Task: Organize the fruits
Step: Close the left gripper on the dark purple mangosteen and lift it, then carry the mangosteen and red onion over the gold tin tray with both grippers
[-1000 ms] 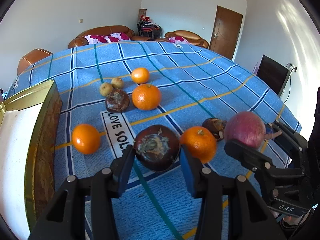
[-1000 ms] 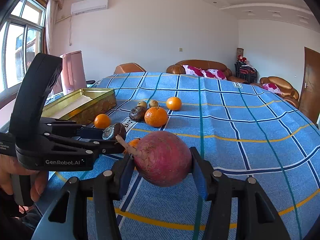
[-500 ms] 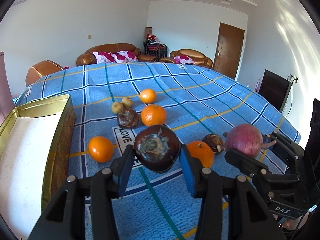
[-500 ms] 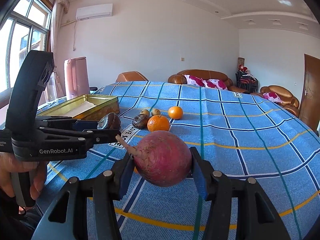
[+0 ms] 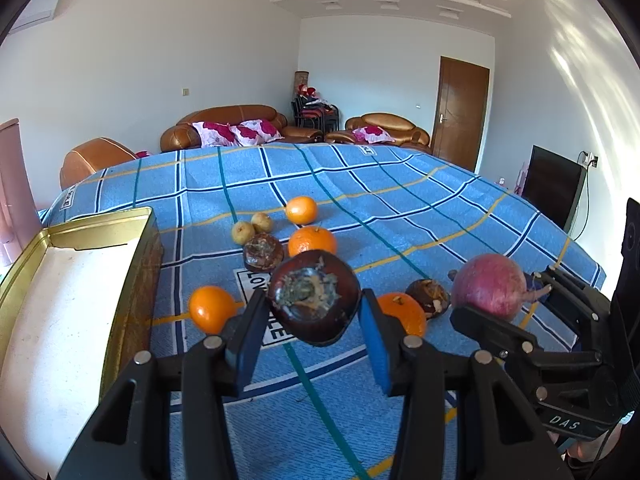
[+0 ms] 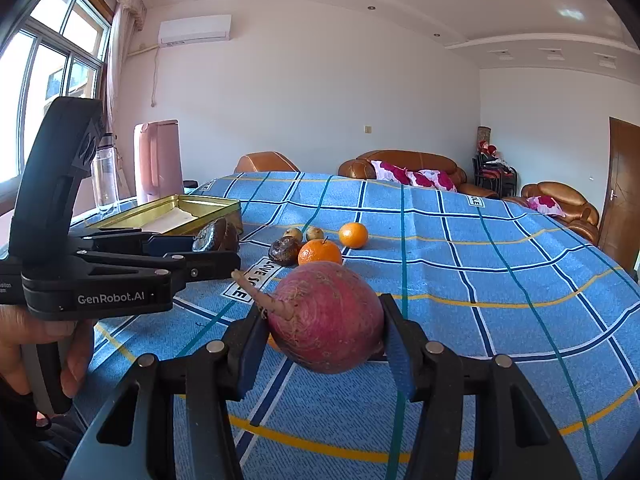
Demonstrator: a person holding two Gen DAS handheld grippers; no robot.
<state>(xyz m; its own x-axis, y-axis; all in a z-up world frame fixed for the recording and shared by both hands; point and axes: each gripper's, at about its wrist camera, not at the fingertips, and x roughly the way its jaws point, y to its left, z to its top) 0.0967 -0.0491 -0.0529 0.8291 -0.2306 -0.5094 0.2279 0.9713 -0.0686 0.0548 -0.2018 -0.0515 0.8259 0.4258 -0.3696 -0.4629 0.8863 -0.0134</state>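
Note:
My left gripper is shut on a dark brown shrivelled fruit, held clear above the blue checked cloth. In the right wrist view the same gripper juts in from the left, a hand on its handle. My right gripper is shut on a reddish-purple round fruit with a stalk pointing left; the left wrist view has it at the right. Several oranges, two small yellowish fruits and two more dark fruits lie on the cloth.
A gold tin box with a white lining stands open at the left edge of the table, also in the right wrist view. Beyond the table are brown sofas, a door and a dark screen.
The left gripper lifted the dark fruit off the cloth and tilted upward, so more of the room shows. The right gripper kept almost still with the red fruit, tilting up a little.

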